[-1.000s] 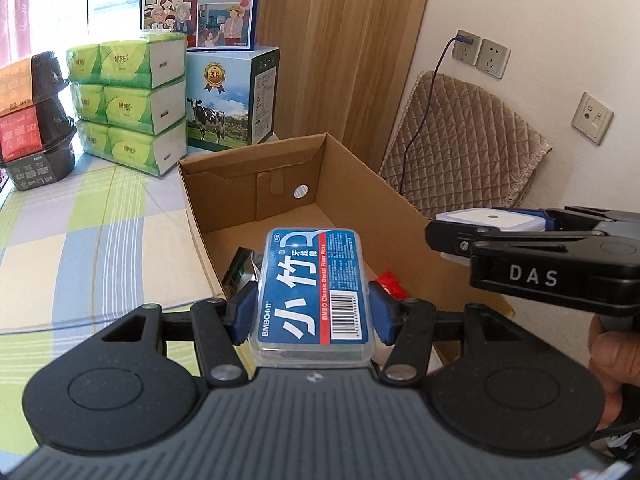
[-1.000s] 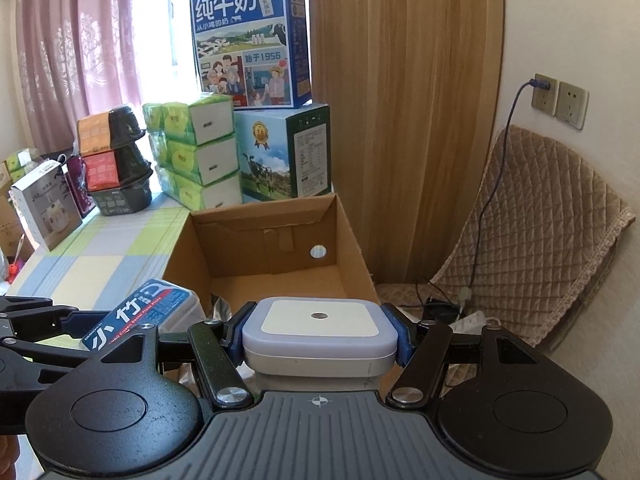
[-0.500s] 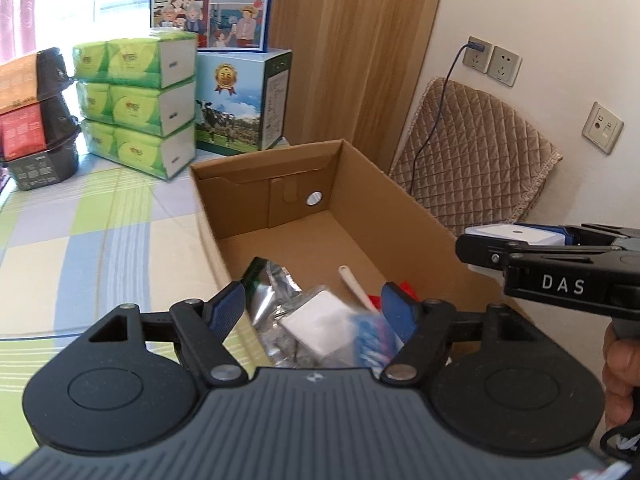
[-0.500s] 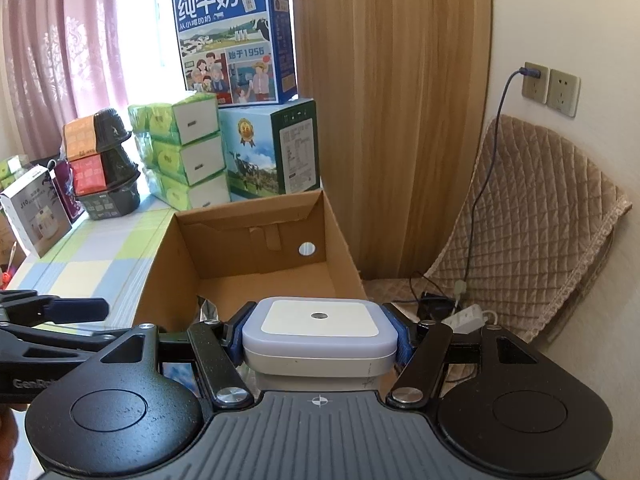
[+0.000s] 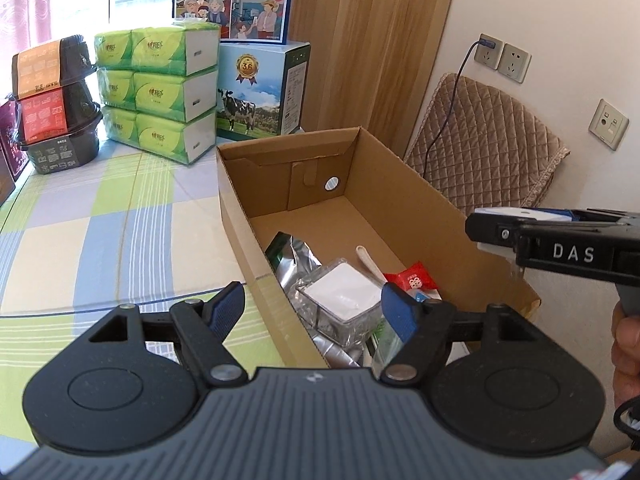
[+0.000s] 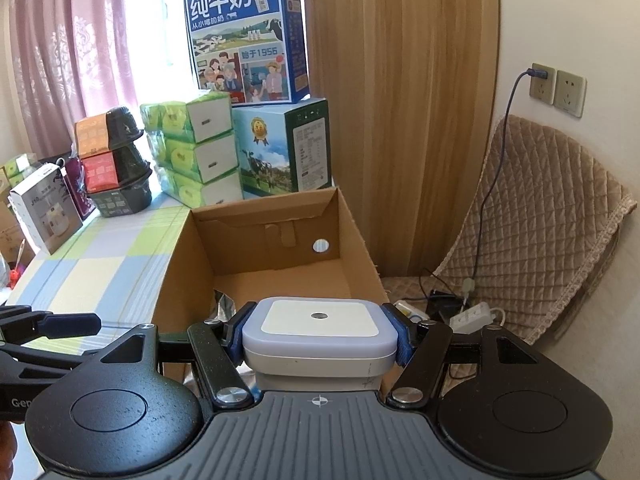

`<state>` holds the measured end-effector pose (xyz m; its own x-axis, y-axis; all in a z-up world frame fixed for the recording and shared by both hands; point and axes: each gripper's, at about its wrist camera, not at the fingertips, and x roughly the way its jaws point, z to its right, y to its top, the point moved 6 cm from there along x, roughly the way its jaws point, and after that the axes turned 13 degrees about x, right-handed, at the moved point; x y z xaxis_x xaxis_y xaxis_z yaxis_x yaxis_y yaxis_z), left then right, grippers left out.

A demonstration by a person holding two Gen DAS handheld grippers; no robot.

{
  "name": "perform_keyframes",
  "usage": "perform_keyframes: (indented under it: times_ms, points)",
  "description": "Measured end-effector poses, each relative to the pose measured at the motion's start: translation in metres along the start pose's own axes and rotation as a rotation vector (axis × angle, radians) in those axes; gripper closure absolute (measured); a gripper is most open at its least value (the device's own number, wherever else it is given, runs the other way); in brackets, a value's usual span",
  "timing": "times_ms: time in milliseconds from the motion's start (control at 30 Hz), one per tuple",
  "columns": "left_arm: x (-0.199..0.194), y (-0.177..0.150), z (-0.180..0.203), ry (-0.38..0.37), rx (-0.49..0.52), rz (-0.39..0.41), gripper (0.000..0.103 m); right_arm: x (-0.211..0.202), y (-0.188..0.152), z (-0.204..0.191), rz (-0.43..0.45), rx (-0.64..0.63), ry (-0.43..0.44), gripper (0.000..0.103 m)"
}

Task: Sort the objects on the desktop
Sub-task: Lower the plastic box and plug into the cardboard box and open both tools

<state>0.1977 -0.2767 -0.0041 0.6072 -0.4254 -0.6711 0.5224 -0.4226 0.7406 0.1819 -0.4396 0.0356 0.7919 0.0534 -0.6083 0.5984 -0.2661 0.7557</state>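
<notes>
One risk: right gripper (image 6: 320,334) jaws clamped on case (image 6: 319,338), left gripper (image 5: 312,306) jaws spread empty; released off-centre, may miss box (image 6: 362,248).

Ahead of the tongs, daylight comes through a window (image 6: 172,28) hung with pink curtains (image 6: 68,60). Right of it stands a wooden panel (image 6: 400,100), then a cream wall (image 6: 568,20) with sockets (image 6: 558,88) above a quilted chair (image 6: 532,216).
</notes>
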Motion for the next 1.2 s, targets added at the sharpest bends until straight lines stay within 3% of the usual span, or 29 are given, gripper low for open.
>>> perform_keyframes:
  times_ms: [867, 967, 1200]
  points:
    - [-0.003, -0.014, -0.010, 0.003, -0.025, -0.008, 0.023, 0.015, 0.002, -0.017, -0.014, 0.001, 0.030, 0.040]
    - [-0.005, -0.016, -0.012, 0.008, -0.026, -0.008, 0.022, 0.015, 0.007, -0.016, 0.005, 0.021, 0.048, 0.020]
    - [-0.013, -0.020, -0.014, 0.012, -0.038, -0.008, 0.019, 0.003, 0.004, -0.006, 0.016, 0.061, 0.053, 0.019]
